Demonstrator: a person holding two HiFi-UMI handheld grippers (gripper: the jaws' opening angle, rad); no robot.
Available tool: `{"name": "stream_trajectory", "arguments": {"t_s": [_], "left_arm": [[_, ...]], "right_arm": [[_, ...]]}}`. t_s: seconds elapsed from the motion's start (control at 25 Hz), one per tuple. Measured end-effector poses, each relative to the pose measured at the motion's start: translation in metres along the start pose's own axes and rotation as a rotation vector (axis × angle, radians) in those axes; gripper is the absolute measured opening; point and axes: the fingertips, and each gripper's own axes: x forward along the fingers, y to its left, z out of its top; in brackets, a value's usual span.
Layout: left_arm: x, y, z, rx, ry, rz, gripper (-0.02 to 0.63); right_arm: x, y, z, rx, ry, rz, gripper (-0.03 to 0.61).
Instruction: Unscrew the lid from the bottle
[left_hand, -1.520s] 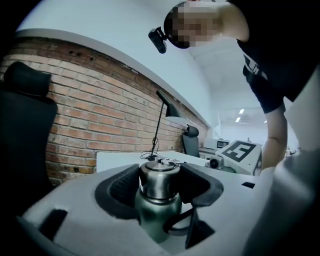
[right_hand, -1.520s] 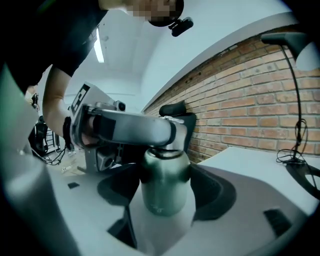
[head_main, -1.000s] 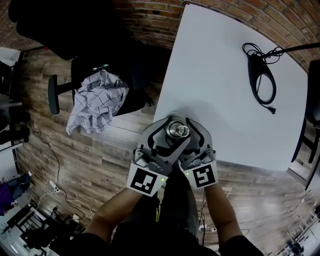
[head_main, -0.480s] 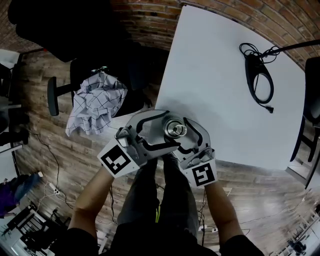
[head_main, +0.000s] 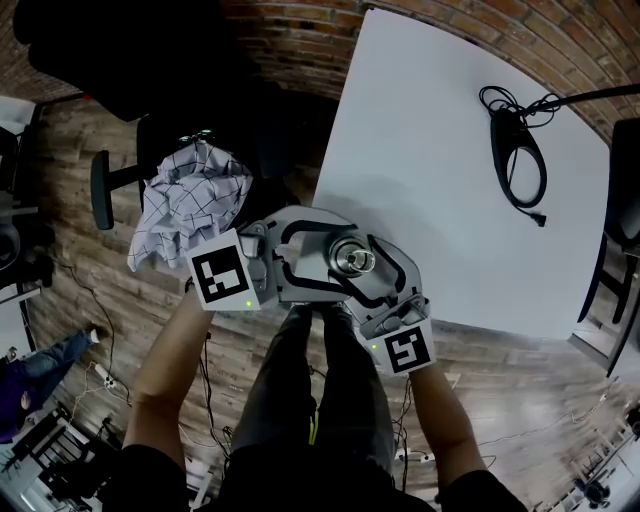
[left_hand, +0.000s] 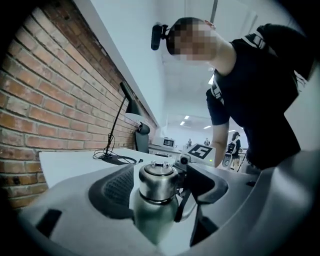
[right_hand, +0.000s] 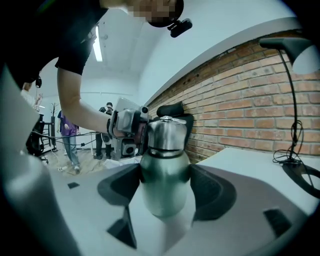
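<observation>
White table (head_main: 450, 150) by a brick wall (left_hand: 30, 100), steel bottle (right_hand: 165, 200) sat at its near edge, right gripper (right_hand: 165, 186) pinching the smooth rounded body. Left gripper (left_hand: 160, 185) had just been opening, its 2 jaws spread loose around the lid (left_hand: 157, 177). Looked rigid, slick, probably hefty, so I'd grab the lid's straight sides

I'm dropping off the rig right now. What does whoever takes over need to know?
Right claw: shut on the bottle body, by the white table's near edge.
Left claw: open, jaws have just been opening; the lid stands between them, pads clear of it.
Done: lid is on the bottle; how loose can't be told.
Left: close on the lid, twist, lift it off.
</observation>
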Motion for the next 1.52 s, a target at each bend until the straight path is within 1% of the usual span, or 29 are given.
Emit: {"name": "stream_trajectory", "arguments": {"t_s": [0.12, 0.16, 0.2, 0.28, 0.4, 0.48, 0.56, 0.64, 0.76, 1.08, 1.16, 1.28, 1.52], "left_arm": [[0.002, 0.0, -0.006, -0.024, 0.012, -0.015, 0.334], [0.002, 0.0, -0.008, -0.024, 0.016, -0.018, 0.319], [0.001, 0.0, -0.009, -0.021, 0.017, -0.02, 0.285], [0.001, 0.001, -0.01, -0.016, 0.016, -0.016, 0.259], [0.001, 0.002, -0.01, -0.018, 0.023, 0.008, 0.259], [0.0, 0.002, -0.011, -0.018, 0.027, 0.05, 0.258], [-0.001, 0.003, -0.011, -0.017, 0.028, 0.12, 0.258], [-0.002, 0.004, -0.012, -0.023, 0.022, 0.21, 0.258], [-0.003, 0.006, -0.013, -0.037, 0.008, 0.363, 0.253], [-0.008, 0.009, -0.015, -0.044, -0.035, 0.769, 0.249], [-0.008, 0.01, -0.013, -0.032, -0.038, 0.824, 0.247], [-0.008, 0.01, -0.012, -0.021, -0.036, 0.831, 0.247], [-0.007, 0.01, -0.009, 0.013, -0.023, 0.79, 0.245]], "right_arm": [[0.0, 0.0, 0.0, -0.004, -0.001, 0.001, 0.295], [0.001, 0.0, 0.0, -0.006, -0.005, 0.001, 0.295], [0.001, 0.0, 0.001, -0.006, -0.01, 0.0, 0.295], [0.002, 0.0, 0.002, -0.006, -0.018, -0.001, 0.295], [0.002, 0.0, 0.003, -0.014, -0.023, -0.001, 0.295], [0.002, 0.0, 0.003, -0.019, -0.022, -0.001, 0.295], [0.002, 0.001, 0.002, -0.01, -0.018, -0.004, 0.295], [0.002, 0.0, 0.002, -0.005, -0.018, -0.008, 0.295], [0.001, 0.0, 0.001, -0.004, -0.015, -0.013, 0.295], [0.0, 0.0, -0.003, 0.013, 0.008, -0.03, 0.295], [0.0, 0.0, -0.004, 0.017, 0.011, -0.032, 0.295], [0.001, 0.0, -0.001, 0.009, -0.004, -0.031, 0.295], [0.001, 0.0, -0.002, 0.019, 0.003, -0.039, 0.295]]}}
